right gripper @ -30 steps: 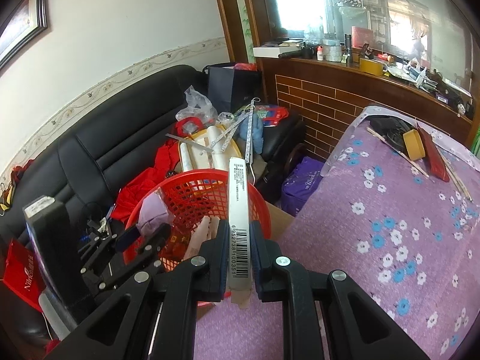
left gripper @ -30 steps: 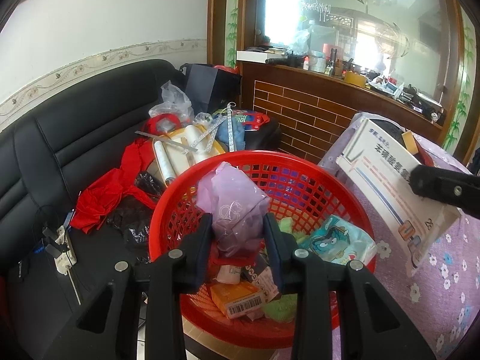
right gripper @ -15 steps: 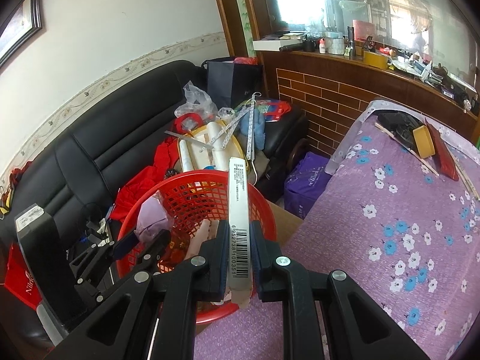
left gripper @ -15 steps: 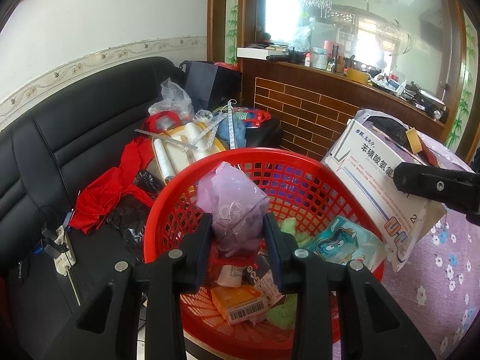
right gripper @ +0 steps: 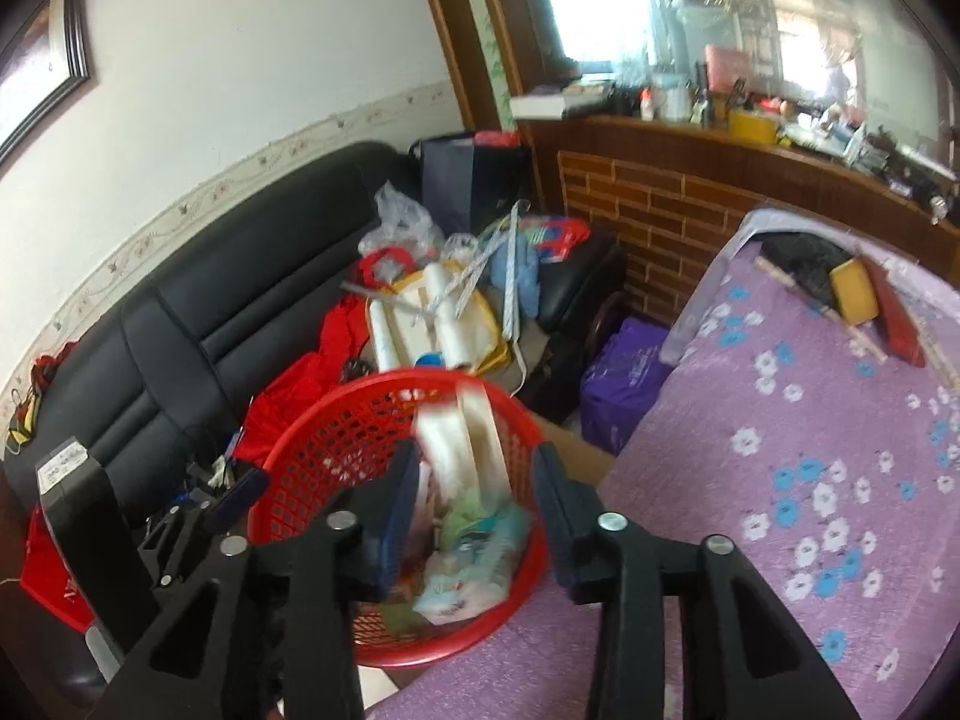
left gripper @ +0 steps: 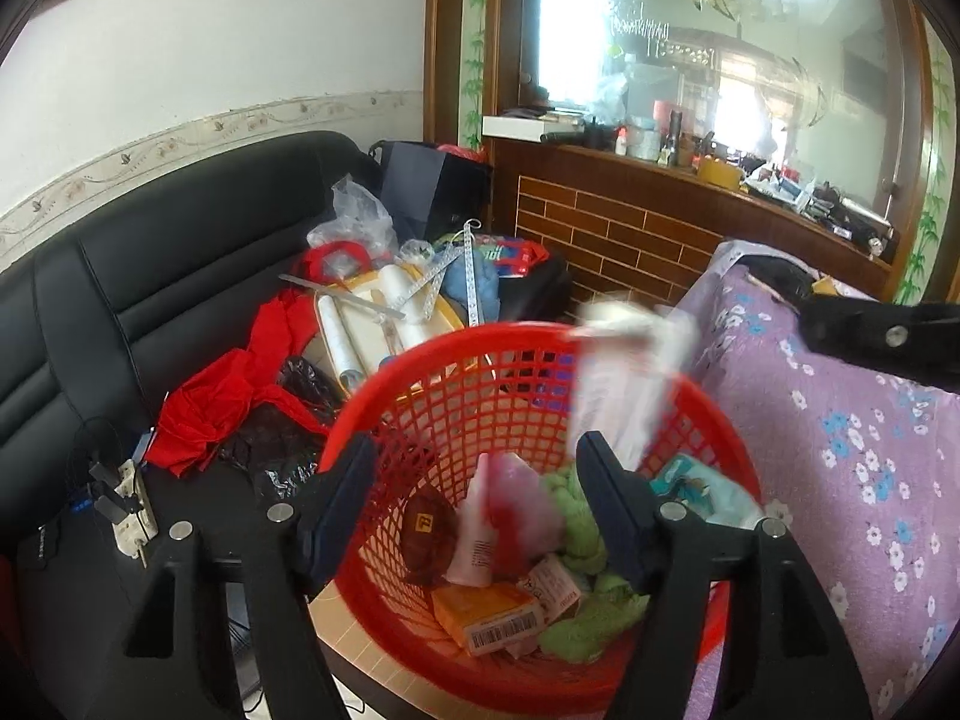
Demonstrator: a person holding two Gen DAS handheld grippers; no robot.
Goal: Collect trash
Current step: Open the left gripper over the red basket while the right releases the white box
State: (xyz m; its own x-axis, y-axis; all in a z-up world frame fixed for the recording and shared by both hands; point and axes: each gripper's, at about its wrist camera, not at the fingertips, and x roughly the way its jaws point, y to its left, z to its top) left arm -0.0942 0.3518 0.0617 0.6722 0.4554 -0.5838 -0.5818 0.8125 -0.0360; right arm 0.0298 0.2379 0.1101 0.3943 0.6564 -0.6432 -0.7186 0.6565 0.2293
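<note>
Over the red basket (left gripper: 420, 372): both grippers, fingers now spread wide and holding nothing.

Left gripper (left gripper: 480, 498): released; half a second ago clenched on a pale purple bag, now gone from between the fingers. Pink-and-white wrapper (left gripper: 510, 516) blurred among the trash inside the basket, beside green cloth (left gripper: 570, 504) and an orange barcoded box (left gripper: 489, 615).

Right gripper (right gripper: 474, 498): released; half a second ago clamped on the flat white carton (right gripper: 462, 438), now motion-blurred, tilted, partly inside the basket (right gripper: 312, 450) just past the fingertips. Same carton (left gripper: 624, 378) seen blurred at the far rim in the left view.

Basket position: between black sofa (right gripper: 240, 276) and purple floral tabletop (right gripper: 810, 480), as before.
</note>
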